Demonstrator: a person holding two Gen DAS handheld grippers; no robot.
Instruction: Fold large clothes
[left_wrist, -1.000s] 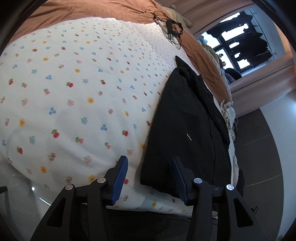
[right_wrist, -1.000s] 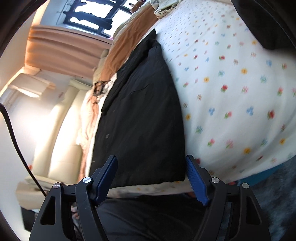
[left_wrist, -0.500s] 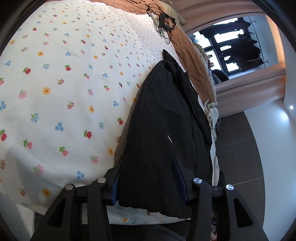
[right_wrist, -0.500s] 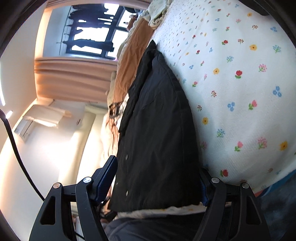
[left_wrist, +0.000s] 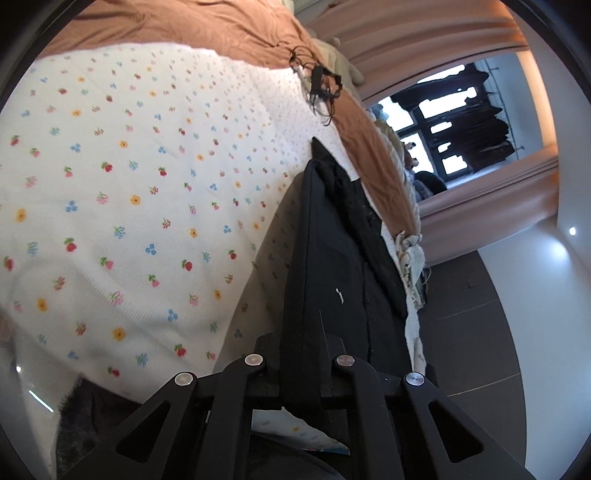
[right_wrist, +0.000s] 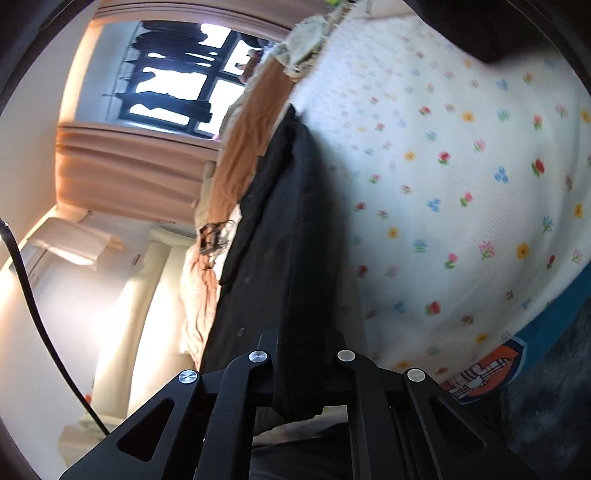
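Left tongs: my jaws are closing, clamped on the black jacket hem.
Right tongs: clenched on the same hem.
Jacket: stretches ahead of both tongs, near edge lifted off the flowered bedspread.

We look out from each wrist along the fingers, angled somewhat downward, close over the near edge of the floral bedspread. Both views share the black jacket, the brown blanket and the window, seen from opposite sides.
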